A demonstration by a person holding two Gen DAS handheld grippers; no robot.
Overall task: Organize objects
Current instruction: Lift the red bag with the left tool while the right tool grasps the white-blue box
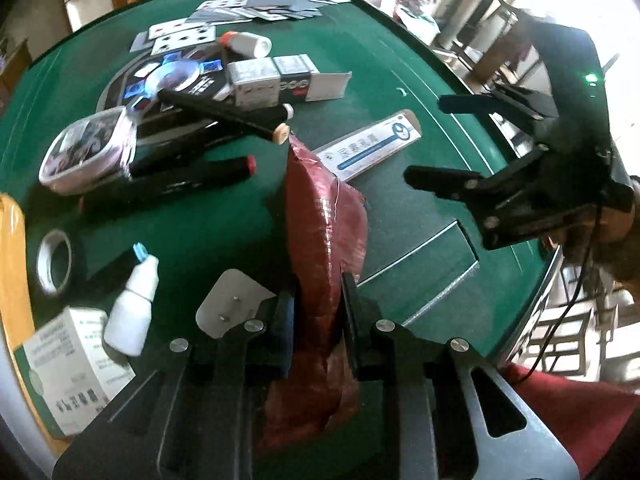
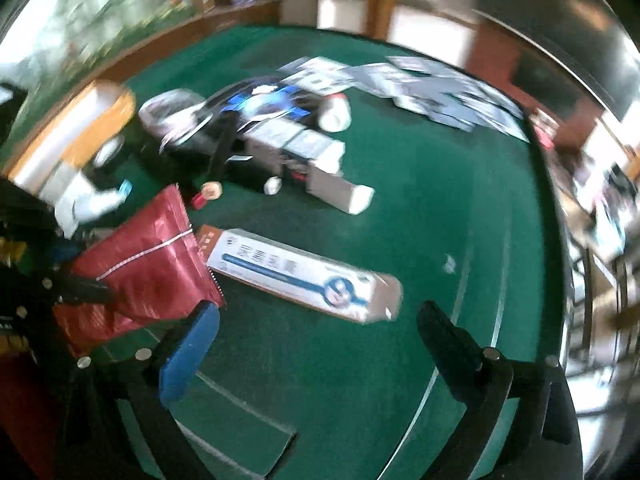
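Daylit from blown-out windows at right. Heavy motion blur across the right wrist view. Fisheye bending at all edges.

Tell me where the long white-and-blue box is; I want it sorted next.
The white-and-blue box lies flat on the green table, just right of the red packet and ahead of the open right gripper.

The whole right wrist picture is smeared, so the playing cards at the far side of the green table cannot be read. The red packet hides part of the long white box. The small box is cut off at the left edge.
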